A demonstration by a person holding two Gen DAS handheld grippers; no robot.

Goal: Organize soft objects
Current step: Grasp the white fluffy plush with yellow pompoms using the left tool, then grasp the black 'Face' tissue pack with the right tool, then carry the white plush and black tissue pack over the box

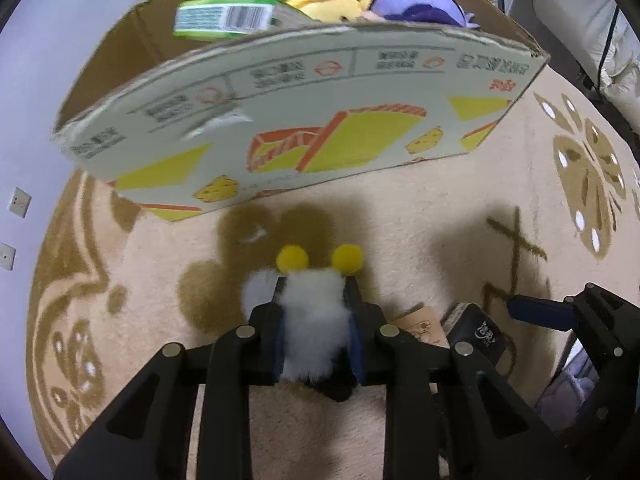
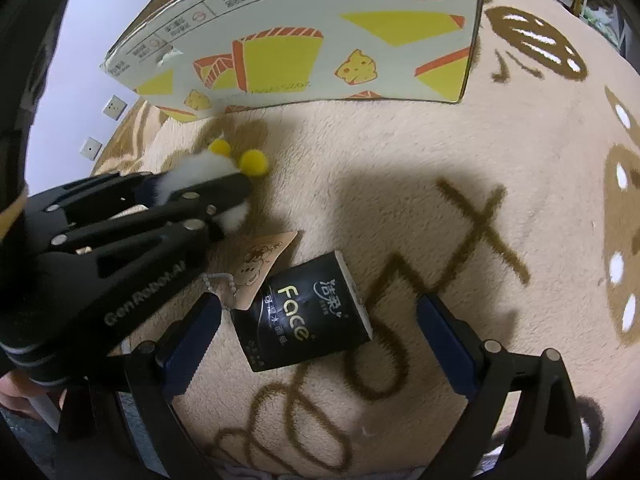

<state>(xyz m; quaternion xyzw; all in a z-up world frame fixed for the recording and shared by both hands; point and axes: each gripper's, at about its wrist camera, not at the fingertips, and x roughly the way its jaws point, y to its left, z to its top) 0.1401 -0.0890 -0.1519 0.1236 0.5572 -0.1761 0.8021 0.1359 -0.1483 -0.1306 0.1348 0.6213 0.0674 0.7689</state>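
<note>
My left gripper (image 1: 314, 292) is shut on a white fluffy plush toy (image 1: 312, 320) with two yellow pom-poms (image 1: 293, 258), held just above the carpet in front of the cardboard box (image 1: 320, 120). The toy (image 2: 208, 168) and the left gripper (image 2: 240, 192) also show in the right wrist view. A brown paper tag (image 2: 260, 268) hangs from the toy. My right gripper (image 2: 320, 312) is open, its fingers on either side of a black tissue pack (image 2: 308, 312) lying on the carpet. In the box lie a yellow plush (image 1: 324, 2), a purple plush (image 1: 420, 4) and a green pack (image 1: 228, 18).
A beige carpet with brown patterns (image 2: 440, 160) covers the floor. A white wall with sockets (image 1: 18, 202) stands at the left. White cushions (image 1: 580, 20) are at the far right. The right gripper (image 1: 560, 312) shows at the left wrist view's right edge.
</note>
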